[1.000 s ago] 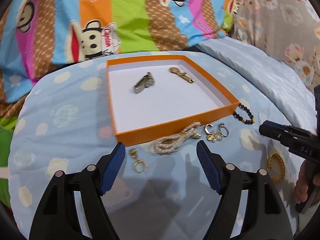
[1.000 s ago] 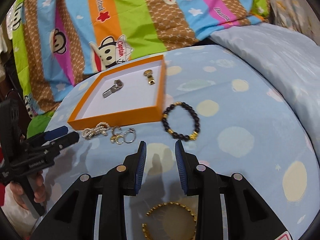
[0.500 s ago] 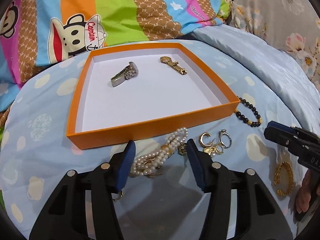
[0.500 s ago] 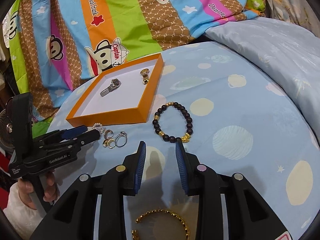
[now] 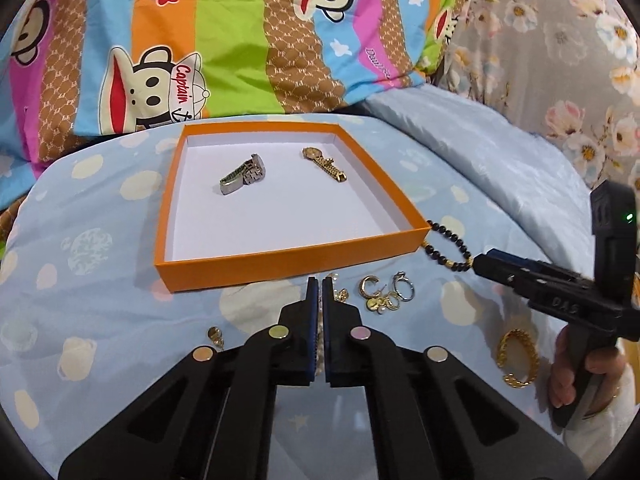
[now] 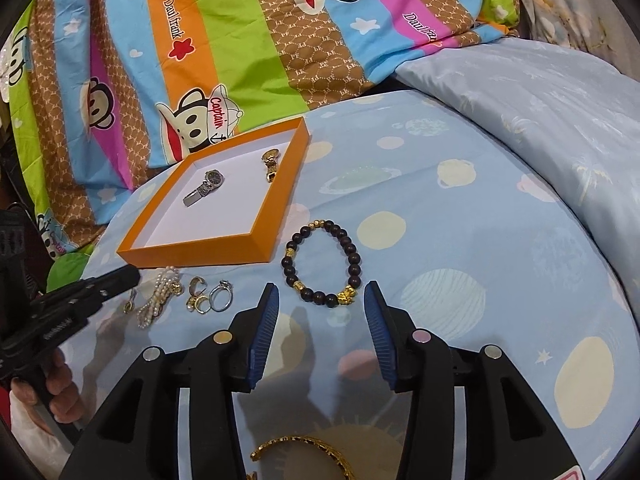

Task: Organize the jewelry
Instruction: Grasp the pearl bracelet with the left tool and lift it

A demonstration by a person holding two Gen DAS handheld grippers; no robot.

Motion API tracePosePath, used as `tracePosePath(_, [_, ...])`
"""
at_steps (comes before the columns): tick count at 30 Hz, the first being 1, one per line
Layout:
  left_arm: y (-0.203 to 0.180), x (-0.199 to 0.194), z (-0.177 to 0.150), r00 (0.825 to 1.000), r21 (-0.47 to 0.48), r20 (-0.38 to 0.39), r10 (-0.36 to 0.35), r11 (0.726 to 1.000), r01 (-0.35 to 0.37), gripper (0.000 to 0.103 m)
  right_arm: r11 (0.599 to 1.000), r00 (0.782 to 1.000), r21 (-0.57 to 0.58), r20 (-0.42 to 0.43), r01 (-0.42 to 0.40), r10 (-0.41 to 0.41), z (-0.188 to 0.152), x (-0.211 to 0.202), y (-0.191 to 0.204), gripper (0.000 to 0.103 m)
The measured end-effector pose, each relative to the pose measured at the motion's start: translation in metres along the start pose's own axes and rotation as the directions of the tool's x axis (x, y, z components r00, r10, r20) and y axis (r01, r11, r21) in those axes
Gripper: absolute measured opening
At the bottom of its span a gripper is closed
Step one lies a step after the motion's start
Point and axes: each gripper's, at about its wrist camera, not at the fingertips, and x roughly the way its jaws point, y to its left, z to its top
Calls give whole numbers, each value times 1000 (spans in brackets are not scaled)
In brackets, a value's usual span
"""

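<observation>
Presently the left gripper (image 5: 320,284) has its jaws drawn together on the pearl strand (image 6: 157,298), which lies on the blue spotted sheet (image 5: 100,292) just short of the orange tray (image 5: 288,258). Only a sliver of pearls shows between the pads in the left wrist view, so the depth of the grip cannot be confirmed.

Risks noted:
- A hold on a few beads only could let the strand slide out on lifting, or swing and catch the tray's near wall.
- Earrings and rings (image 5: 386,294) lie just to the right of the tips; a trailing end may drag them along.
- Soft bedding gives under pressure, so a pinch of sheet is possible.

The right gripper (image 6: 320,320) stands spread apart, just short of the dark bead bracelet (image 6: 322,262), not touching it. A silver watch (image 5: 244,176) and a gold watch (image 5: 324,164) already lie in the tray, well ahead.
</observation>
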Motion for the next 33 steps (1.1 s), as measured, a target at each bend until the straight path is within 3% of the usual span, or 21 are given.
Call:
tracePosePath(5, [1, -8, -5, 1000, -12, 5, 8, 1000, -8, 3, 1000, 1000, -4, 3, 4, -4, 0, 0, 0, 44])
tracePosePath(6, [-1, -6, -5, 1000, 0, 0, 11, 1000, -11, 9, 1000, 1000, -4, 3, 3, -3, -1, 0, 0, 44])
tracePosePath(9, [-9, 0, -7, 1000, 20, -15, 14, 1000, -14, 47, 1000, 1000, -7, 1, 1, -1, 0, 1, 1, 45])
tracePosePath(10, [-12, 3, -8, 1000, 30, -25, 19, 999, -18, 50, 1000, 1000, -9, -1, 0, 0, 0, 1, 1, 45])
tracePosePath(15, [-20, 21, -11, 996, 68, -75, 40, 997, -35, 48, 1000, 1000, -15, -4, 0, 0, 0, 3, 3, 45])
tracePosePath(21, [-18, 29, -14, 993, 72, -99, 62, 996, -55, 18, 1000, 1000, -7, -3, -2, 2, 0, 3, 2, 45])
tracePosePath(24, [-14, 27, -14, 994, 52, -94, 50, 998, -45, 14, 1000, 1000, 0, -1, -2, 2, 0, 3, 1, 45])
tracePosePath(33, [3, -34, -4, 998, -50, 60, 8, 999, -5, 14, 1000, 1000, 12, 10, 2, -2, 1, 0, -5, 45])
